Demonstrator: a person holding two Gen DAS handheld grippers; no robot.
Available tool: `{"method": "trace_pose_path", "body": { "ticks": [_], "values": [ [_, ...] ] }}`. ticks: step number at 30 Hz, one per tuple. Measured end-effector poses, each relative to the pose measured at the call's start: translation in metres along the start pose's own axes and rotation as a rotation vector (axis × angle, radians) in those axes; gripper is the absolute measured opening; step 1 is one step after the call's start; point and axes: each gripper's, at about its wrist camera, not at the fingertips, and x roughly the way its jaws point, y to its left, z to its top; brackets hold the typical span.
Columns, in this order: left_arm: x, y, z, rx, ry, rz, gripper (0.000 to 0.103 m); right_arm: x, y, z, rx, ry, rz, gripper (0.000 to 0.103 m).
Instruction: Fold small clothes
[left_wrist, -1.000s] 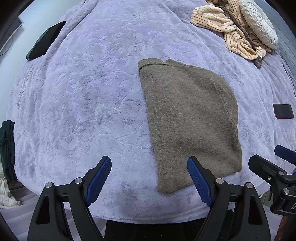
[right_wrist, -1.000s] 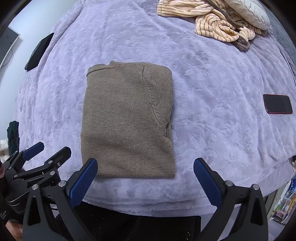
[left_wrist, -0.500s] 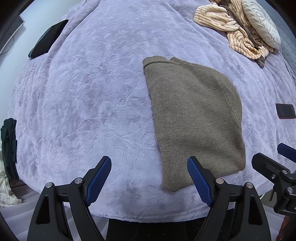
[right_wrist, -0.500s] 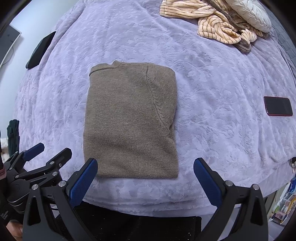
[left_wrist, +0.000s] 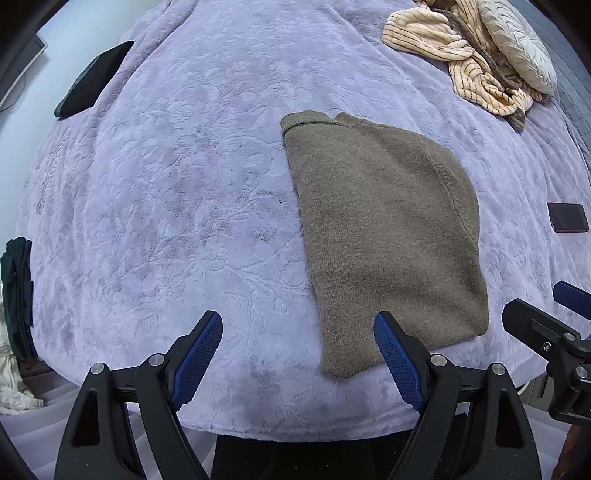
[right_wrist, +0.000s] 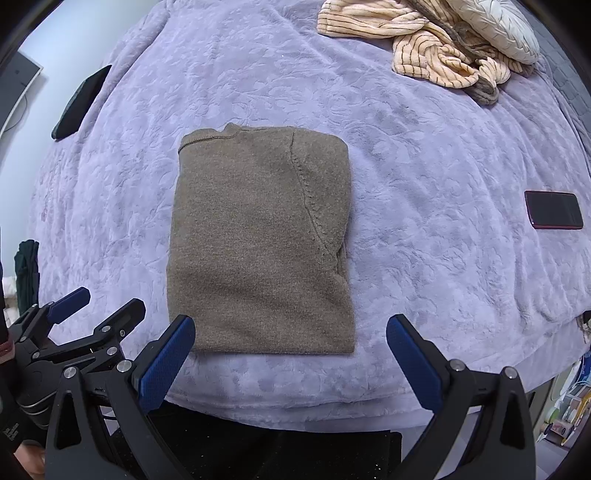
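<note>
Nearest, the left gripper (left_wrist: 297, 354) and the right gripper (right_wrist: 290, 358) both hang spread wide and empty over the near edge of the bed (right_wrist: 424, 166). Just beyond them, the folded brown sweater (right_wrist: 258, 243) lies flat on the lavender blanket at mid-frame. Farther right rests a phone (right_wrist: 554, 209); at the upper right, a striped garment (right_wrist: 424, 48) lies crumpled beside a pillow (right_wrist: 502, 27).

Cut off at my frame edges

I see only part of the cream cushion (right_wrist: 495, 26) and striped garment (right_wrist: 424, 48) at the bed's far right corner.
</note>
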Motion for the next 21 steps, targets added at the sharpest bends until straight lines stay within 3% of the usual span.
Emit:
{"method": "trace_pose_path", "body": {
  "ticks": [21],
  "values": [
    [-0.0019, 0.0057, -0.0010, -0.004, -0.031, 0.011, 0.085, 0.0011, 0.0021, -0.0042, 0.001, -0.002, 0.002, 0.103]
  ]
}}
